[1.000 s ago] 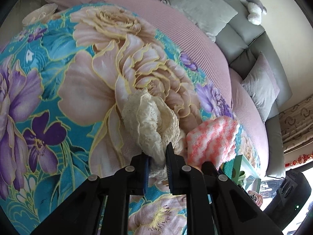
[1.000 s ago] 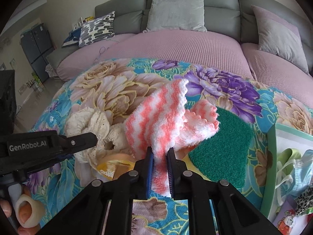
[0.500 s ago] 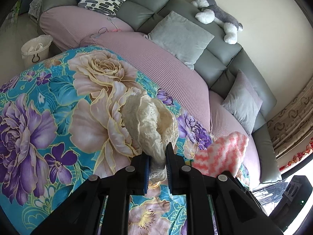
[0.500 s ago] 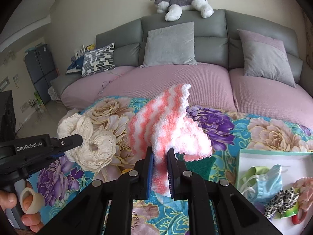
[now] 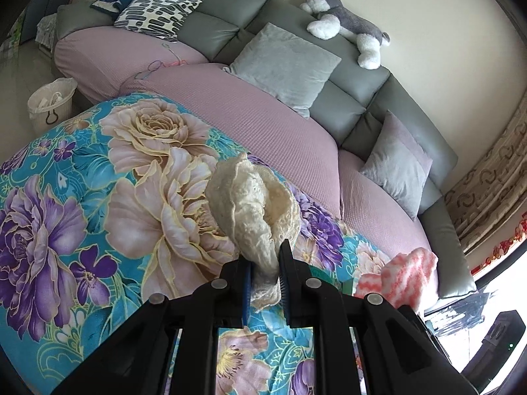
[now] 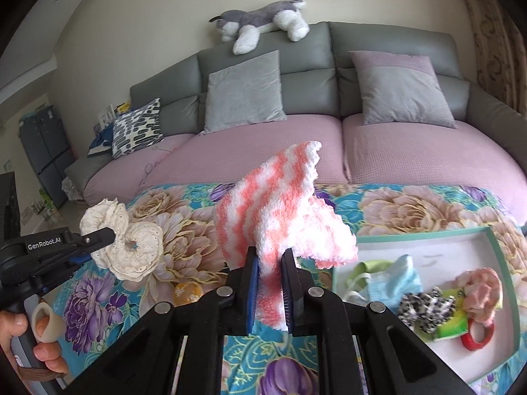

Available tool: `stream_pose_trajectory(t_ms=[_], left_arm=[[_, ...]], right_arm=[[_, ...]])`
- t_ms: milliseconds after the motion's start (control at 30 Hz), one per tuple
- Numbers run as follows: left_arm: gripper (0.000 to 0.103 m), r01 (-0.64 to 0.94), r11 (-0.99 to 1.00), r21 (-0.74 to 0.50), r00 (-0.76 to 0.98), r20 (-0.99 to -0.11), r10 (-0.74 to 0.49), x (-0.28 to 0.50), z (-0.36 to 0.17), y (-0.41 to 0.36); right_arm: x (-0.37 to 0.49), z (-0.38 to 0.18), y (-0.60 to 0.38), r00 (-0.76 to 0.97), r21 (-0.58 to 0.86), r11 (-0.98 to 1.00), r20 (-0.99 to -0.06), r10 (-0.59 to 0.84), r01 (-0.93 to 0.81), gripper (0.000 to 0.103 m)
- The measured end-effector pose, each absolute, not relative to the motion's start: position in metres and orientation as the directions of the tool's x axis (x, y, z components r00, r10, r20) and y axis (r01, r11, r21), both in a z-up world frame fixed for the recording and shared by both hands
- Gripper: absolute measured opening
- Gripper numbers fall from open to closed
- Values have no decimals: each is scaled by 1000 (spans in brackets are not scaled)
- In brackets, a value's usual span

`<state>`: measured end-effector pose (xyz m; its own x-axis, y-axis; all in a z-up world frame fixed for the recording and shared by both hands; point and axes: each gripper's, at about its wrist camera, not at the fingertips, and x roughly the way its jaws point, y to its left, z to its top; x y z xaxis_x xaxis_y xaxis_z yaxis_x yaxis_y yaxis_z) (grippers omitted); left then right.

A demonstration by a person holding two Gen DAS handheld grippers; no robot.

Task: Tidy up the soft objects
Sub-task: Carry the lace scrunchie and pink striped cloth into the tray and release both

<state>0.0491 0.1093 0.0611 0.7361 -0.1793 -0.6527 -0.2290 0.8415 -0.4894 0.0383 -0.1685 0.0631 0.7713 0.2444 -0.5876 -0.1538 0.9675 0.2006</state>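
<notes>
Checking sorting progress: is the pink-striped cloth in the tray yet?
Out. The pink-striped cloth hangs from the right tongs, above the blanket beside the tray.

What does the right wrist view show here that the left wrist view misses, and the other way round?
Only the right wrist view shows the tray holding small soft items, a hand on the left gripper's handle, and the right gripper shut on the pink striped cloth.

Only the left wrist view shows the white basket on the floor and the left gripper's jaws clamped on the cream lace scrunchie.

Both show the scrunchie, the cloth, the floral blanket, the sofa and the plush dog.
</notes>
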Motion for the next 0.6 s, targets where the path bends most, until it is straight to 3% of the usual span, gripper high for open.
stream_pose_trajectory(t_ms=[600], left_arm=[[15,108,906,-409,673,-640,-370,56,72,-25]], right_arm=[[-11,73,-304,821,215,953,-569,-54,212,14]])
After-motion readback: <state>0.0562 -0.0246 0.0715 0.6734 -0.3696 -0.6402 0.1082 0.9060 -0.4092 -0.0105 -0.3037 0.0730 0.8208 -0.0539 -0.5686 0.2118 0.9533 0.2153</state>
